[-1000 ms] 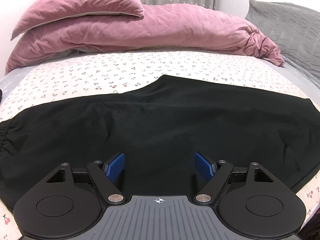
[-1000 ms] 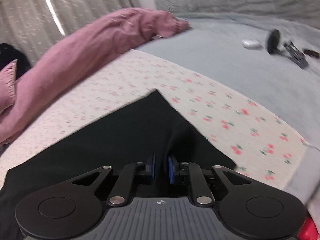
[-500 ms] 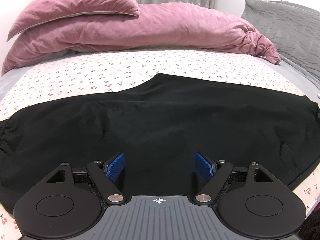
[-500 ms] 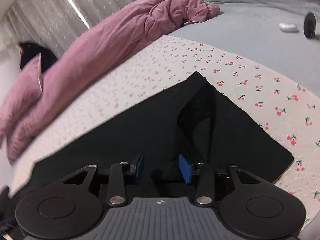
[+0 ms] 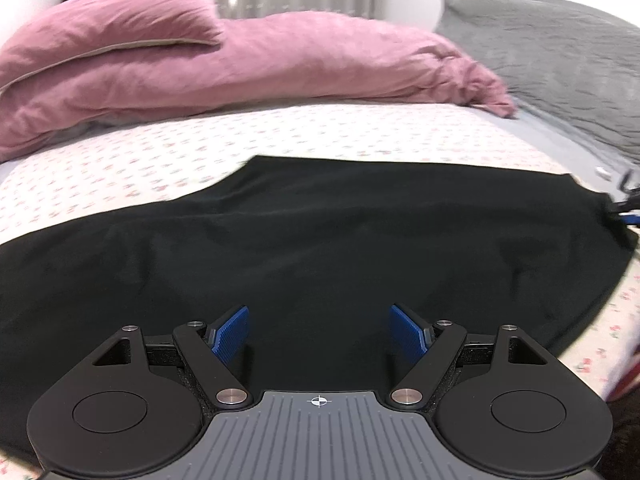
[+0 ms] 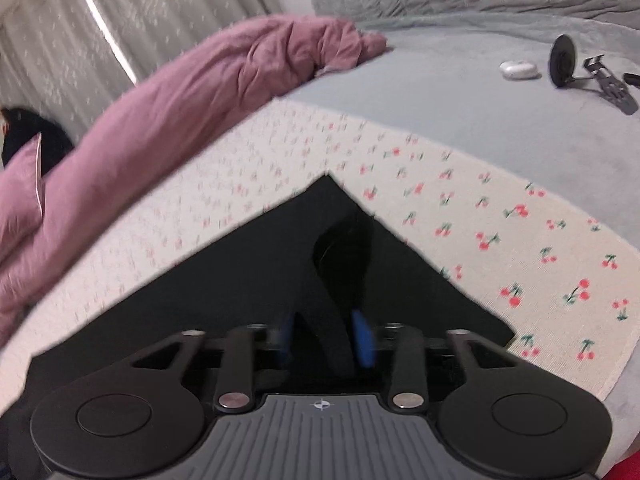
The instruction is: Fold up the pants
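Black pants lie spread flat across a cherry-print sheet on the bed. My left gripper hovers over the near middle of the pants, jaws wide apart and empty. In the right wrist view the pants' end forms a corner, with a raised fold of cloth running up from my right gripper. Its blue pads stand partly apart with the fold between them; the view is blurred. The right gripper also shows at the far right edge of the left wrist view.
A pink duvet and pink pillow lie along the far side. A grey blanket covers the bed's right, holding a white earbud case and a black stand. A grey pillow is behind.
My right gripper's jaws opened from shut on the pants' edge to partly apart, and the view swung. My left gripper stayed open and drifted slightly over the pants.
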{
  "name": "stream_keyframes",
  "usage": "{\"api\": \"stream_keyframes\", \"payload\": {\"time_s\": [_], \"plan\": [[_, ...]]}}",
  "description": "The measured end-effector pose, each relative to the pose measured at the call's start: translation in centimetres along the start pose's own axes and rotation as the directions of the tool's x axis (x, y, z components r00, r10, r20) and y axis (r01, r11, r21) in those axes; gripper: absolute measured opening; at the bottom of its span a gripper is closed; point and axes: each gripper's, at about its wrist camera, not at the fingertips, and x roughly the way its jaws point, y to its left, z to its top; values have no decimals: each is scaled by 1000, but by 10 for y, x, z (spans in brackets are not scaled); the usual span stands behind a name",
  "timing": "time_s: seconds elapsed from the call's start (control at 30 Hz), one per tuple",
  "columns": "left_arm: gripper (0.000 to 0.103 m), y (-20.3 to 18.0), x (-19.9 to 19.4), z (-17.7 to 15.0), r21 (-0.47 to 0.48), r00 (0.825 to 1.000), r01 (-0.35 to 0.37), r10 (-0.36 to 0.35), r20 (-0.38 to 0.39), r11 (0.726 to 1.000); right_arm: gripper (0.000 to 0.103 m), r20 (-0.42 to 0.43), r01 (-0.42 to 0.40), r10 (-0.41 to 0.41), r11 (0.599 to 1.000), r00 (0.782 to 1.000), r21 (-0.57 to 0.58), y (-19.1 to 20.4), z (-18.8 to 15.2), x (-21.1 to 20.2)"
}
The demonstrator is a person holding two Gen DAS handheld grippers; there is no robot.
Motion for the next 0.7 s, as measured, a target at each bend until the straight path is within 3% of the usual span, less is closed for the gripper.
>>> {"api": "stream_keyframes", "payload": {"time_s": [0.13,0.2,0.3,0.33,0.37,0.4,0.5,0.57,0.7], "plan": [[79,-22,3,-2,62,998,70,-70,-5,996,9,23,96,-94,988,995,-121,15,-3,-13],[79,-32,7,-4,99,995,96,-93,-27,990,9,63,220,-212,960,975,-174,21,-2,-22],[79,-46,15,-9,150,991,118,-107,-83,982,18,126,463,-446,854,886,-235,20,-3,-20],[79,-49,17,-11,171,990,122,-106,-98,978,19,143,512,-492,825,859,-238,16,-2,-19],[79,-52,17,-13,191,990,119,-102,-98,974,29,151,533,-511,817,846,-219,9,1,-21],[79,-55,16,-14,209,991,116,-99,-92,971,44,151,521,-500,835,853,-180,0,4,-24],[79,-53,13,-14,200,990,124,-108,-89,972,51,124,384,-378,923,917,-24,-29,11,-34],[79,-50,13,-13,180,990,127,-113,-89,975,53,88,293,-298,954,950,62,-46,12,-34],[79,-45,13,-8,153,993,111,-102,-66,982,59,38,287,-290,956,956,65,-46,7,-23]]}}
